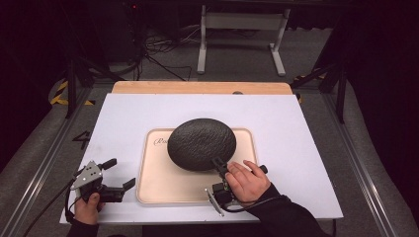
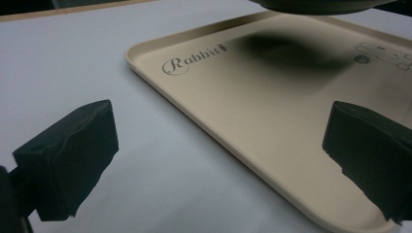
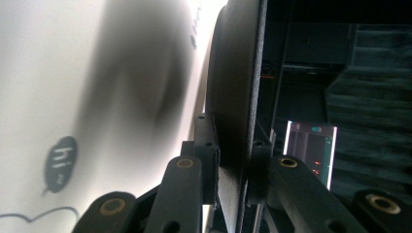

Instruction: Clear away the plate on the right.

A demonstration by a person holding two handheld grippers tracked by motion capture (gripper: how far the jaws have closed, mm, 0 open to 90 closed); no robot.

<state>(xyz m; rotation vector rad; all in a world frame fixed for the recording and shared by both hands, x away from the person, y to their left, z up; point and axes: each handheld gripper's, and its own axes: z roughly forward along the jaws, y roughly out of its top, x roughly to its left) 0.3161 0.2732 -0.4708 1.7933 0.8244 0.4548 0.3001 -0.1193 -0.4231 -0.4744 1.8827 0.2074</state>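
One white table (image 1: 128,118) fills most of the room's middle, with a strip of bare wood (image 1: 197,87) along its far edge. On it lies one cream tray (image 1: 158,182), printed with the word "Rabbit" near its far left corner and a small "hi" speech bubble drawn on its floor.

Over the tray is one black plate (image 1: 201,143), dark and rough-textured, round to slightly oval. It covers the far middle of the tray and is not lying flat: from the left gripper view its rim (image 2: 316,6) hangs above the tray floor and throws a soft shadow there, so it is lifted off the tray, held at its near edge. Whether its far edge touches the tray I cannot tell.

There are two grippers, one in each of the person's hands. The right gripper (image 1: 221,170) sits at the tray's near right part, its jaws narrowed onto the plate's near rim; its own view shows the plate edge (image 3: 233,97) pinched between the two black pads, one on each face.

The left gripper (image 1: 118,174) rests just off the tray's left side, near its near left corner, jaws spread wide with nothing between them; one jaw is over the table, the other over the tray's edge.
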